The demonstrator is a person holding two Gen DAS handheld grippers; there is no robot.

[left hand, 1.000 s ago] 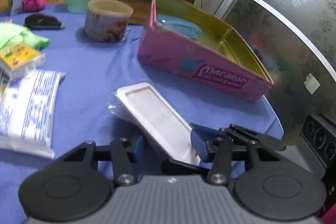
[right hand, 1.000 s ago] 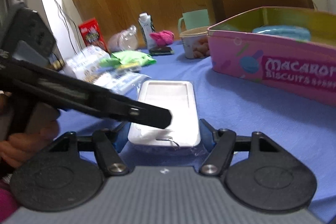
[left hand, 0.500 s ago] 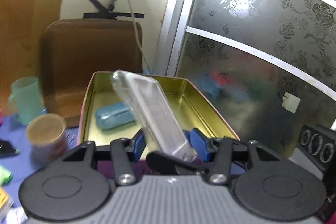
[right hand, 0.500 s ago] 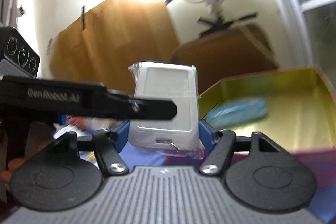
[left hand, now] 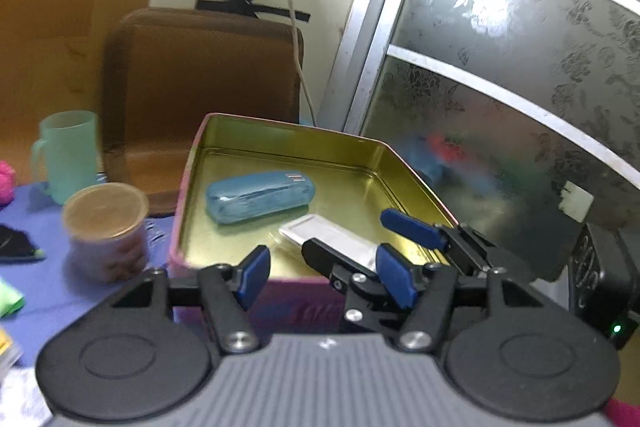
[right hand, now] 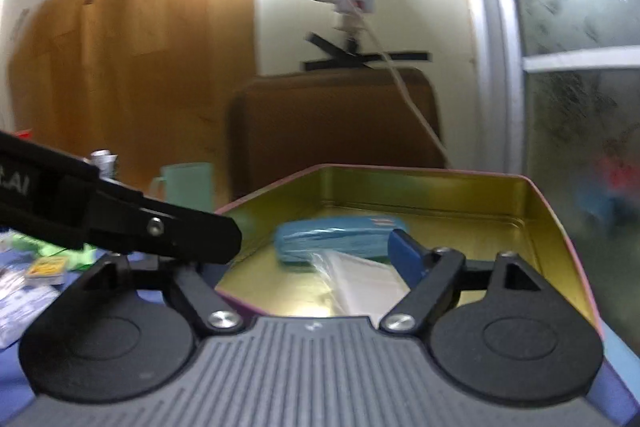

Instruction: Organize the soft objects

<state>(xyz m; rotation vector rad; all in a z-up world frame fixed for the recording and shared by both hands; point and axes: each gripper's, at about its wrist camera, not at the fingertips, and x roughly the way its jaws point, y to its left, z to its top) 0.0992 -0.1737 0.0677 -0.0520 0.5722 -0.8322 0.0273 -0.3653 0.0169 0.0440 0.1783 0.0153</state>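
A white wrapped pack (left hand: 328, 237) lies flat on the gold floor of the open pink tin (left hand: 288, 147), next to a blue wrapped pack (left hand: 260, 191). Both show in the right wrist view: the white pack (right hand: 364, 283), the blue pack (right hand: 340, 239), the tin (right hand: 440, 195). My left gripper (left hand: 320, 275) is open and empty at the tin's near wall. My right gripper (right hand: 312, 251) is open and empty over the tin, its fingers either side of the white pack; it also shows in the left wrist view (left hand: 364, 243).
A lidded snack cup (left hand: 106, 227) and a green mug (left hand: 68, 155) stand left of the tin on the blue tablecloth (left hand: 52, 279). A brown chair back (left hand: 200, 87) is behind. Green cloth (right hand: 48, 247) and packets lie at the left. A patterned glass door (left hand: 500, 87) is on the right.
Both grippers held the white pack, carried it from the table up over the tin, then opened. The pack now lies in the tin beside the blue pack.
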